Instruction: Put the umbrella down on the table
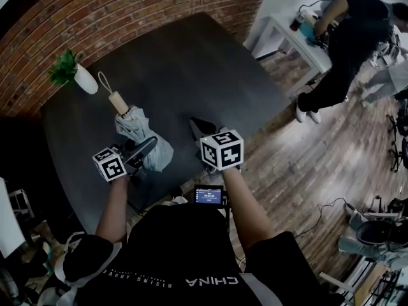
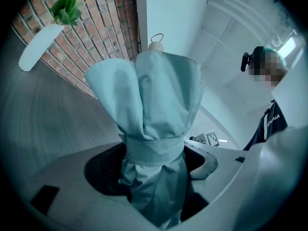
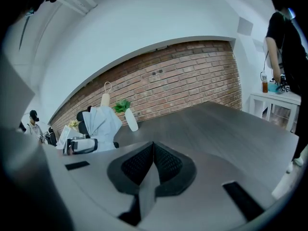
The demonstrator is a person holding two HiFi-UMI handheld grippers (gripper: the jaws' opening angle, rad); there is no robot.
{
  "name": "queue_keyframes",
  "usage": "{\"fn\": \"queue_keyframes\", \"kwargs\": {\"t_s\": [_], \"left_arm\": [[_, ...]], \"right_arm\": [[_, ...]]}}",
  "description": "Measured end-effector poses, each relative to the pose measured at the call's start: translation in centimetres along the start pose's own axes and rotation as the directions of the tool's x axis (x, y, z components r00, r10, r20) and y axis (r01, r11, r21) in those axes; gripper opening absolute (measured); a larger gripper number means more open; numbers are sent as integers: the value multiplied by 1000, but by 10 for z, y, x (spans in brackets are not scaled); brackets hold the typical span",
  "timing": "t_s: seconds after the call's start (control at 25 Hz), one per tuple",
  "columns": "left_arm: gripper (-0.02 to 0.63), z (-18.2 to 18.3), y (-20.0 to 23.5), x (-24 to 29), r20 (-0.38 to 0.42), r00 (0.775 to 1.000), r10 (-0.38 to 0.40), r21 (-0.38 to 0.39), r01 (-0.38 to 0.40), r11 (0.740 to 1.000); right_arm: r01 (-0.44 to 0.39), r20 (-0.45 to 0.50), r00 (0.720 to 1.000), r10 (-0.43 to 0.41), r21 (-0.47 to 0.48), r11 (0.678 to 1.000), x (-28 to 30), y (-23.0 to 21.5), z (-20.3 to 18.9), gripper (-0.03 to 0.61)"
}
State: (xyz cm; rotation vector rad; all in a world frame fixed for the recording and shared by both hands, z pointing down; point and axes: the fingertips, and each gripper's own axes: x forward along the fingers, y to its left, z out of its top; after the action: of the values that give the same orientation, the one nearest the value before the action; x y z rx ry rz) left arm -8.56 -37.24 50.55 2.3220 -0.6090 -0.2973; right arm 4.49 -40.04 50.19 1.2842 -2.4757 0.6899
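Item 1, nearest: right gripper (image 1: 199,129), at 6 o'clock of the head view's centre, over the near edge of the table (image 1: 191,62); in its own view its jaws are pressed together with nothing between them (image 3: 153,165). Item 2: left gripper (image 1: 144,150), at 9 o'clock of the right one and close beside it, marker cube toward the person; its jaws are clamped on the umbrella (image 2: 154,100) just below the wrap strap (image 2: 151,150). Item 3: umbrella (image 1: 139,132), folded, pale blue-grey fabric, held handle-up over the table's near left part; whether its lower end touches the surface cannot be told. Wooden handle (image 1: 118,102) with cord loop points toward 11 o'clock. Item 4: white vase (image 1: 85,79) with a green plant, on the table at 10 o'clock of the handle, apart from it. Item 5: brick wall (image 1: 127,8), behind the table at 12 o'clock. Item 6, farthest: white side table (image 1: 290,37) at 2 o'clock, with a person in dark clothes (image 1: 347,37) bent over it.
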Motion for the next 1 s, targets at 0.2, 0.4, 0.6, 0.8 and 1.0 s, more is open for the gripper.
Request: {"fn": "queue_keyframes", "kwargs": {"t_s": [0.2,0.4,0.6,0.8,1.0], "left_arm": [[322,-2,11,3,-25,1000,-15,-12,15,1000],[322,-1,20,7,-31,999,-9,-29,8,1000],[322,1,28,9,-26,1000,5,-38,-6,999],[322,1,31,9,-36,999,10,-30,-11,999],[322,2,32,7,-30,999,11,-35,-12,999]], "right_arm": [[18,-1,1000,-18,17,1000,8,-3,-4,9],[22,-4,1000,-21,27,999,16,-10,0,9],[0,-16,1000,0,10,1000,25,-13,7,9],[-14,-22,1000,14,1,1000,32,-14,12,9],[-23,-31,999,23,-3,1000,36,-11,8,9]]}}
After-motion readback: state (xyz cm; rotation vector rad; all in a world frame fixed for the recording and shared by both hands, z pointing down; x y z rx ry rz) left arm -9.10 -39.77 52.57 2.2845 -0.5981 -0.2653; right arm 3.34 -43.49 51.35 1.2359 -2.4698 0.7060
